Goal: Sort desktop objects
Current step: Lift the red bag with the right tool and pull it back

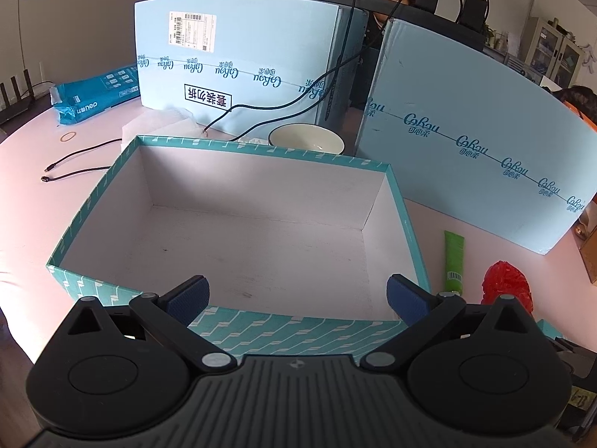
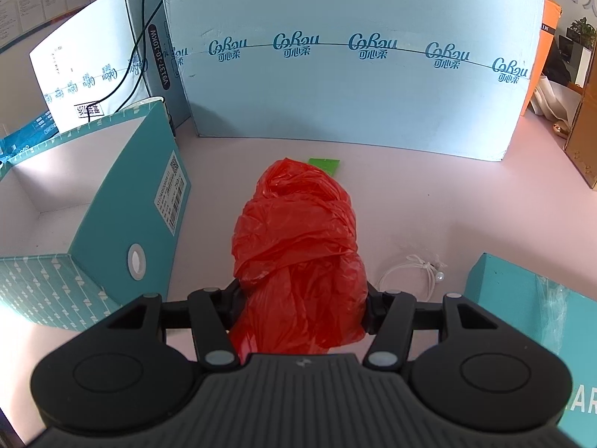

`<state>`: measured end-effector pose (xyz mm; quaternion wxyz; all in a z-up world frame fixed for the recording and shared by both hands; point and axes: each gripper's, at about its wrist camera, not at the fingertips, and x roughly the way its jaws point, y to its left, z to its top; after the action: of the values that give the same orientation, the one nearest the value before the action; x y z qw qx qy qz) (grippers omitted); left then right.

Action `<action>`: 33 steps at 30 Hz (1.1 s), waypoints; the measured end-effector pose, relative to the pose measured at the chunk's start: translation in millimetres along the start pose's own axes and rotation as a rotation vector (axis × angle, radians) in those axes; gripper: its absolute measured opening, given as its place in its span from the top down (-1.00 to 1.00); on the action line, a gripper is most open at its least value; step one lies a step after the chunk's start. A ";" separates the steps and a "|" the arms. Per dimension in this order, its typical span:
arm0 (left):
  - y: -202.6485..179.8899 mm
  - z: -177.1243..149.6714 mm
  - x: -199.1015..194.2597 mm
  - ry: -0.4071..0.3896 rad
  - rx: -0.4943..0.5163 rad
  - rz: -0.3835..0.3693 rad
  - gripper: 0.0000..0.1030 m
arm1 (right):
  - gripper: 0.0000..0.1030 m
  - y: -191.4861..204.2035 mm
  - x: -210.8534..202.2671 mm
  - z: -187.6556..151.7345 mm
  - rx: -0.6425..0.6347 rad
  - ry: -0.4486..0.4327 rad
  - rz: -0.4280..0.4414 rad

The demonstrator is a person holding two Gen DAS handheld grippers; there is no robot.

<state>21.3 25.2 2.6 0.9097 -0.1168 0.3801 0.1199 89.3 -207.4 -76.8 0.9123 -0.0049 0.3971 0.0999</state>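
Right gripper (image 2: 300, 310) clamped on red bag (image 2: 298, 239), bag's length pointing fwd along fingers; teal box (image 2: 123, 201) sits just to its left. Left gripper (image 1: 296, 298) open, empty, over box's near wall.

Your red plastic bag (image 2: 298, 250) sits on a pale pink worktop (image 2: 429, 194). At ten o'clock, the box (image 2: 112, 224) is teal with white chevrons, white inside; a green tube (image 1: 454, 261) lies beside it.
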 end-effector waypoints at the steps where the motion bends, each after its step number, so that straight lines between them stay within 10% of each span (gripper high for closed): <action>1: 1.1 0.2 -0.3 -0.001 -0.002 0.001 -0.97 | -0.15 1.2 -0.4 0.9 -0.001 -0.003 0.002; 33: 26.3 10.5 -0.3 -0.018 -0.055 0.033 -0.97 | -0.15 29.6 -6.6 21.8 -0.041 -0.035 0.026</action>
<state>20.1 53.2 6.8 0.9074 -0.1346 0.3702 0.1463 95.2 -177.7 -55.0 0.9174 -0.0166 0.3789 0.1200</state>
